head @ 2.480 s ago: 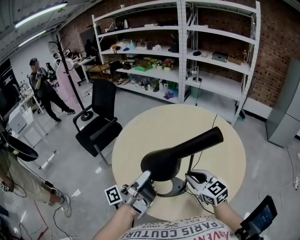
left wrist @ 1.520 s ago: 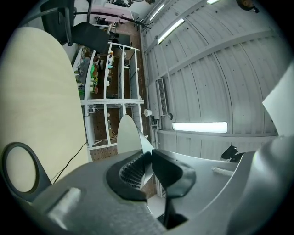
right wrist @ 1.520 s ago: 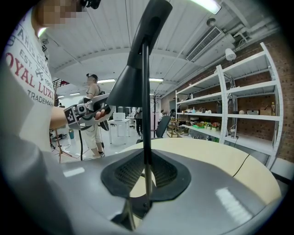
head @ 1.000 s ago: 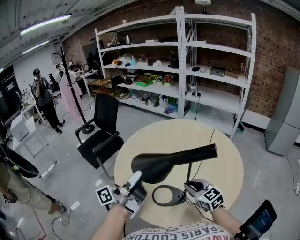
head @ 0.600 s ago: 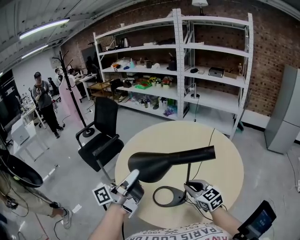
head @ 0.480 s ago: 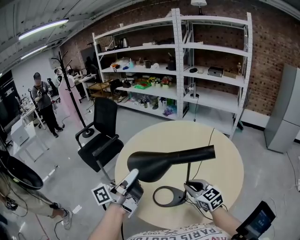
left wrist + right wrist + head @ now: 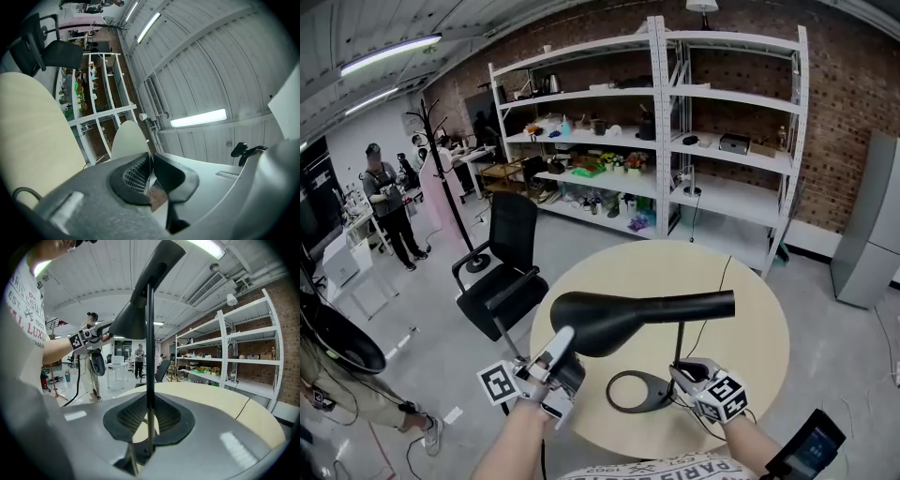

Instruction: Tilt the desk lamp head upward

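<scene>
In the head view the lamp head (image 7: pixel 619 319) hangs over the round table (image 7: pixel 750 319). Its long axis runs almost level from 9 o'clock to 3 o'clock, with the wide shade end at 9 and the narrow neck at 3.

The left gripper (image 7: pixel 562 337) comes up under the wide end, so the shade lies at about 1 o'clock from it and touches its tips. Its jaws have just been closing and now stand narrow. The thin edge between the pads in the left gripper view is, as far as that view lets me judge, the shade's rim.

The right gripper (image 7: pixel 684 372) is clamped on the thin upright stem (image 7: pixel 679 345), which shows plainly between its pads in the right gripper view. It sits low on the stem, just above the base (image 7: pixel 656 394).

The left hand is the nearer one to the shade's free end, and the right only steadies the stand. Any further tilt therefore looks to turn on raising that 9 o'clock end toward 12 while the neck pivots at the stem's top.

Counted: one lamp, with one head, one stem and one base; one table; two grippers.
</scene>
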### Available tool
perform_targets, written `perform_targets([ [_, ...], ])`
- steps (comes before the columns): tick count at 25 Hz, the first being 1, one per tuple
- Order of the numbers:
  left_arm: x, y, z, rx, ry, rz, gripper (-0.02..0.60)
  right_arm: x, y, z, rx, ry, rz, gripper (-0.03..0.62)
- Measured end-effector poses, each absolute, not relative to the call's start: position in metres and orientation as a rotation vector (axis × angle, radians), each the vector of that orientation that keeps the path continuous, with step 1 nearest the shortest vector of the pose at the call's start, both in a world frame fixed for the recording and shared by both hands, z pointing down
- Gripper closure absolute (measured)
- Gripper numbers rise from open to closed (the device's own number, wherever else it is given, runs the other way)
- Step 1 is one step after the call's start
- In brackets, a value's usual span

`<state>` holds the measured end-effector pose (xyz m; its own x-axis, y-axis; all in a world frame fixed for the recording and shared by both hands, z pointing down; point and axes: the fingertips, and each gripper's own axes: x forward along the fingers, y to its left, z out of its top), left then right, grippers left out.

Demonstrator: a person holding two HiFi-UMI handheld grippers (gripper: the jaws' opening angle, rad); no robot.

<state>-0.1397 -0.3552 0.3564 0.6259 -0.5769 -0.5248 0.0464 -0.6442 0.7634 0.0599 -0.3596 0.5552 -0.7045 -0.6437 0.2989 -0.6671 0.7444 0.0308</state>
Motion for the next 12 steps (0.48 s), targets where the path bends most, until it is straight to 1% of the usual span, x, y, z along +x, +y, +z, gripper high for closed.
perform_targets([
  [12, -0.146, -0.354, 0.318, 2.172, -0.440, -1.078, 0.571, 0.057, -0.357, 0.553, 1.035, -2.690, 0.117, 0.548],
])
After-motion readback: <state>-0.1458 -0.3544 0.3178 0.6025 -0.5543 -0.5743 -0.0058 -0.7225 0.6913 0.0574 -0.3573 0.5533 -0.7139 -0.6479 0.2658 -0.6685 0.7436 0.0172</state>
